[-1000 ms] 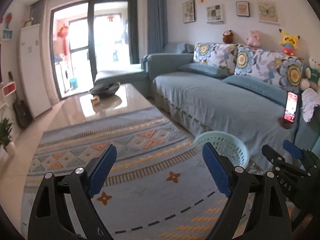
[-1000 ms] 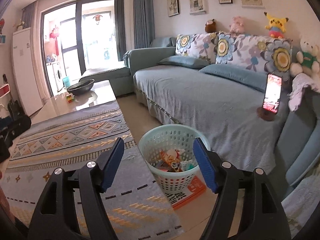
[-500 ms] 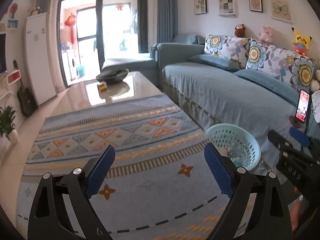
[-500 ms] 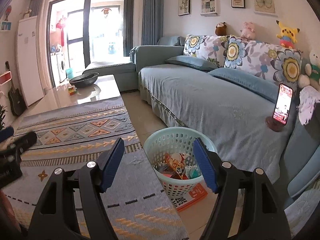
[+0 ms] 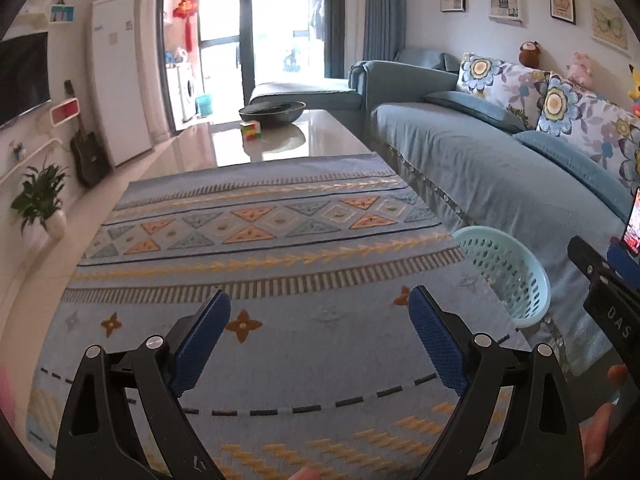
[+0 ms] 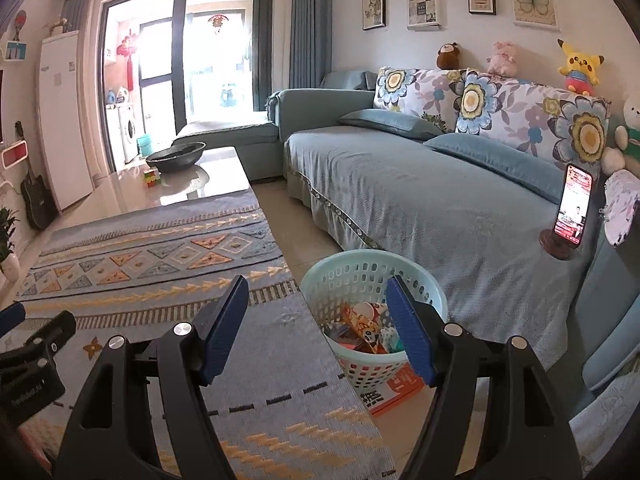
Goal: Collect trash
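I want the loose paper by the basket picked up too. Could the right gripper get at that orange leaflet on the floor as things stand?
Probably only partly. The right gripper is open and empty, but the orange leaflet lies flat, tucked under the basket, with just its near end exposed beside the rug.

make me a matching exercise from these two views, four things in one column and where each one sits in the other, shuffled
Things:
1. phone
2. puzzle cube
3. snack wrappers
4. guitar

Places:
A. inside the mint laundry-style basket
B. leaning by the white cabinet
C. propped on a stand on the sofa
D. on the glossy coffee table, beside the dark bowl

Pairs: 1-C, 2-D, 3-A, 4-B
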{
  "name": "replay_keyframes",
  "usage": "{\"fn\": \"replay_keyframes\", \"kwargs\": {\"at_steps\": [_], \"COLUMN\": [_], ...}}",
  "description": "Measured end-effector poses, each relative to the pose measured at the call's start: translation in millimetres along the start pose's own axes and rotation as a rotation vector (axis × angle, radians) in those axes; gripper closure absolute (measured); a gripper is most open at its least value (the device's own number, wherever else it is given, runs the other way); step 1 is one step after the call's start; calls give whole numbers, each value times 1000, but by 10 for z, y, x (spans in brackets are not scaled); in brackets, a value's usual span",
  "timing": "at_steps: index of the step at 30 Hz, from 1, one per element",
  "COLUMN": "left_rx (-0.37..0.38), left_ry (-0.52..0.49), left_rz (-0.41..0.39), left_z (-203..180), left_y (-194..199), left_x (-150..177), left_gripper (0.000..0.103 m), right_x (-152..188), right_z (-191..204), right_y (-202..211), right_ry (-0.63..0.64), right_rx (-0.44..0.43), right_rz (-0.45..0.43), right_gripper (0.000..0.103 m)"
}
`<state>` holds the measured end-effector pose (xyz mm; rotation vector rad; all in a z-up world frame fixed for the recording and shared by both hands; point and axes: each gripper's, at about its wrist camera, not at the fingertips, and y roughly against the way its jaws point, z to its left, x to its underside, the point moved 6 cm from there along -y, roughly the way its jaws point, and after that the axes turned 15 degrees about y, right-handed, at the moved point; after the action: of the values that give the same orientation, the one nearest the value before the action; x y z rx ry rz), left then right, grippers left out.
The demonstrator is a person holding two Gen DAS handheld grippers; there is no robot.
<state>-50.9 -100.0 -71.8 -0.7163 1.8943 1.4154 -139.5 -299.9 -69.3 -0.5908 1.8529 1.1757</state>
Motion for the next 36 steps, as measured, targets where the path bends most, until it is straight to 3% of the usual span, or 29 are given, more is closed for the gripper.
{"fn": "replay_keyframes", "kwargs": {"at_steps": [8, 14, 36], "left_rx": [17, -12, -23], "left_ry": [-12, -36, -52], "left_rz": [3, -44, -99], "left_z": [-55, -76, -89], "left_y": [-45, 5, 116], "left_x": [33, 3, -75], "left_gripper": [15, 15, 15], "right_x": [55, 78, 23], "right_z": [63, 107, 106], "right_y": [-73, -133, -21], "right_ry": [1, 12, 9], "right_rx": [-14, -29, -23], "right_rz": [11, 21, -31], "right_gripper": [36, 36, 36]}}
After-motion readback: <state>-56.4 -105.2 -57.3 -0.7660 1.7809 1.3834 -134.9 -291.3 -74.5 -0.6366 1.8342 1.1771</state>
